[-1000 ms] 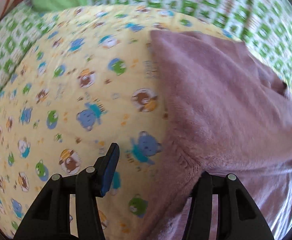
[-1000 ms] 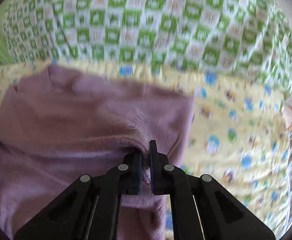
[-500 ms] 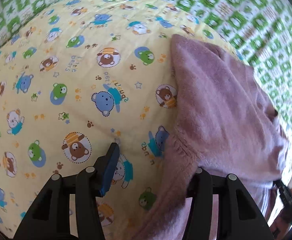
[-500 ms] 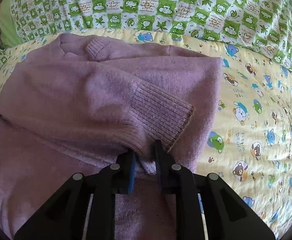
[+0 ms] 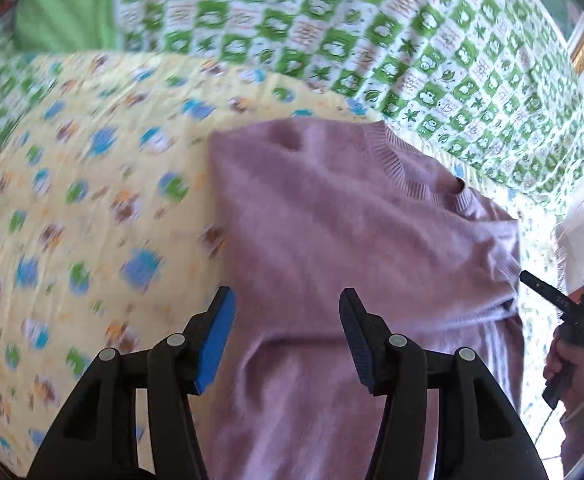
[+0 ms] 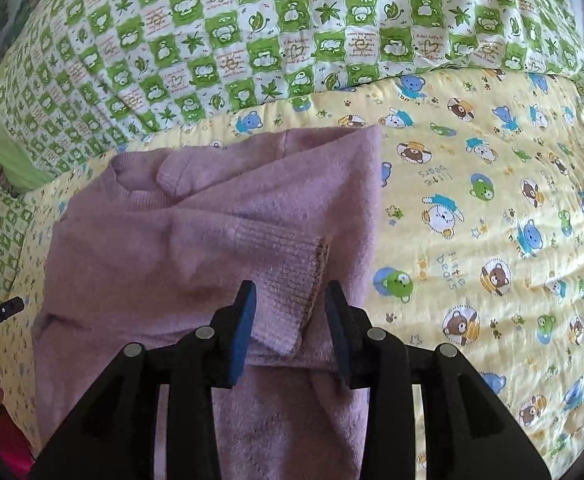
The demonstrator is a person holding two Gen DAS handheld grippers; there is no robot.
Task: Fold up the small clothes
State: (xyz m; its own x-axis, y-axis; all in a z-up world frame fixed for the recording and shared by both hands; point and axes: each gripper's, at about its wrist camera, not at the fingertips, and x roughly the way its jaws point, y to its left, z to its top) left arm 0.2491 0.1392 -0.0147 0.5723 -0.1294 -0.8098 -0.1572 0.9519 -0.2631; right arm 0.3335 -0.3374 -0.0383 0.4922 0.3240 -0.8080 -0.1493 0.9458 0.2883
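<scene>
A small mauve knitted sweater (image 5: 351, 220) lies on a yellow bear-print quilt (image 5: 72, 220), collar away from me. My left gripper (image 5: 288, 320) is open and empty, hovering over the sweater's left side. In the right wrist view the sweater (image 6: 172, 248) has a sleeve folded across its body, the ribbed cuff (image 6: 288, 280) lying between the open jaws of my right gripper (image 6: 290, 300). The cuff rests loose on the body and is not pinched. The right gripper also shows in the left wrist view (image 5: 571, 308), at the far right.
A green-and-white checked quilt (image 6: 292, 32) is heaped behind the sweater. The yellow quilt (image 6: 491, 220) stretches out to the right. A light green pillow (image 5: 60, 4) sits at the back left.
My right gripper has opened and let go of the sleeve cuff, which now lies on the sweater body. My left gripper swung right, from beside the sweater's edge to over it.
</scene>
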